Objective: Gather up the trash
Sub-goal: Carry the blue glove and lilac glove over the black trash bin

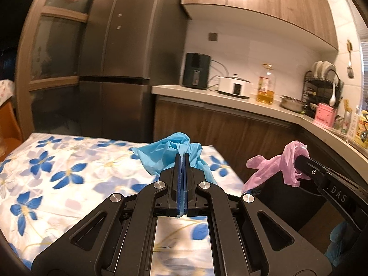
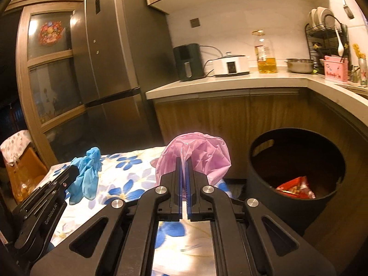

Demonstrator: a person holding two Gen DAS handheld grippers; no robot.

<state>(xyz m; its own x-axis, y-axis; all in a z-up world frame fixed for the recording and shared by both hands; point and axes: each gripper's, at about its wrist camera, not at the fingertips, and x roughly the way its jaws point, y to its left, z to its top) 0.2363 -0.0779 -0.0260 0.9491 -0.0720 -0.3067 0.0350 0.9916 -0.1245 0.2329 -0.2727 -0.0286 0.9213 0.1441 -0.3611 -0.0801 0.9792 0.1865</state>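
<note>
My left gripper [image 1: 182,155] is shut on a crumpled blue plastic bag [image 1: 168,153], held above the flowered tablecloth [image 1: 57,172]. In the right wrist view the same blue bag [image 2: 86,173] hangs from the left gripper [image 2: 73,171] at the left. My right gripper [image 2: 183,159] is shut on a crumpled pink plastic bag [image 2: 202,153], lifted over the table's right end. The left wrist view shows that pink bag [image 1: 276,165] on the right gripper [image 1: 301,158]. A black round bin [image 2: 296,172] stands on the floor to the right, with a red wrapper [image 2: 295,187] inside.
A dark fridge [image 2: 115,57] stands behind the table. The L-shaped counter [image 2: 230,80] carries an air fryer [image 2: 188,62], a white cooker [image 2: 230,65], an oil bottle [image 2: 265,55], a metal bowl [image 2: 300,65] and a dish rack [image 2: 326,34]. An orange chair [image 2: 25,174] sits at the left.
</note>
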